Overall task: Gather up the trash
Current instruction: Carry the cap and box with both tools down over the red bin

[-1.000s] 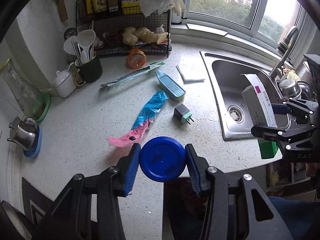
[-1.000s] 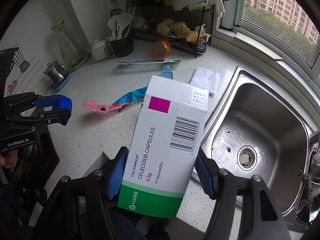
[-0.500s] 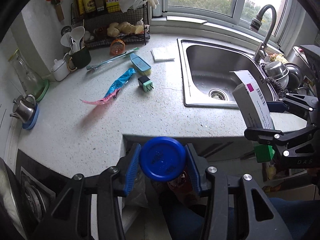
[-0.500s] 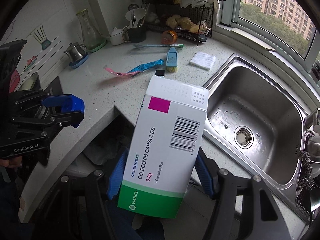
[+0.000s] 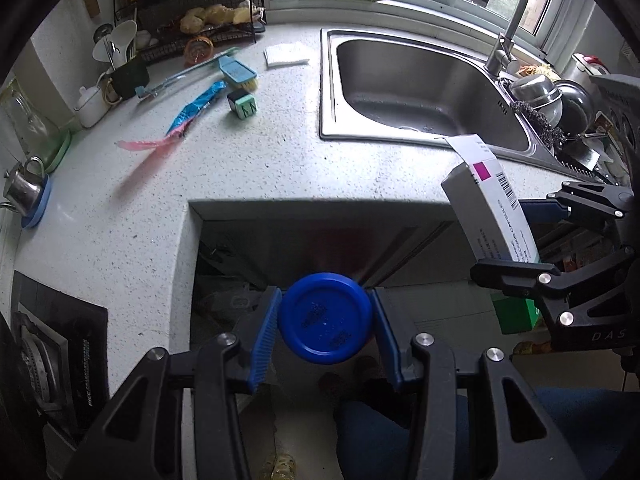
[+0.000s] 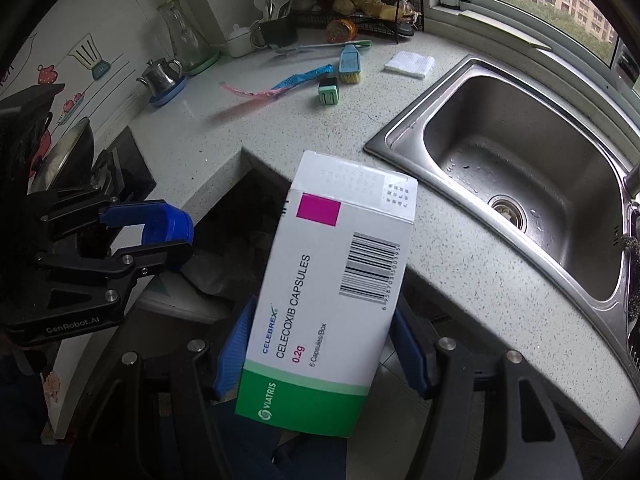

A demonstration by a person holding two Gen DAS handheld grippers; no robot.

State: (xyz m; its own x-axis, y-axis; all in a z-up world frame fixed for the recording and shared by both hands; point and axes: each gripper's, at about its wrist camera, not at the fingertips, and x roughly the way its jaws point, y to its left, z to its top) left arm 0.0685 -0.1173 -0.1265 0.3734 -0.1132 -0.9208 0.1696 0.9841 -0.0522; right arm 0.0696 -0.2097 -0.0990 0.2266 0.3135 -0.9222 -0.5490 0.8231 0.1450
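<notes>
Open recess below the countertop (image 5: 280, 168) edge, directly beneath both grippers: a dark gap with a crumpled bag (image 6: 224, 268) visible inside, unobstructed from above. The left gripper (image 5: 326, 322), clamped on a blue cap (image 5: 326, 318), and the right gripper (image 6: 322, 356), clamped on a medicine box (image 6: 336, 280), hang side by side over it, apart. Near counter strip bare. Far left counter crowded: pink-blue wrapper (image 5: 188, 116), green plug (image 5: 243, 105), brush (image 5: 237, 74), long sleeve (image 5: 188, 74), utensil mug (image 5: 128, 76), wire rack (image 5: 192, 28), small kettle (image 5: 22, 190). Stove (image 5: 52, 344) blocks the near left. Sink (image 5: 420, 84) basin open; tap (image 5: 508, 20) and stacked bowls (image 5: 552, 96) fill its right rim
</notes>
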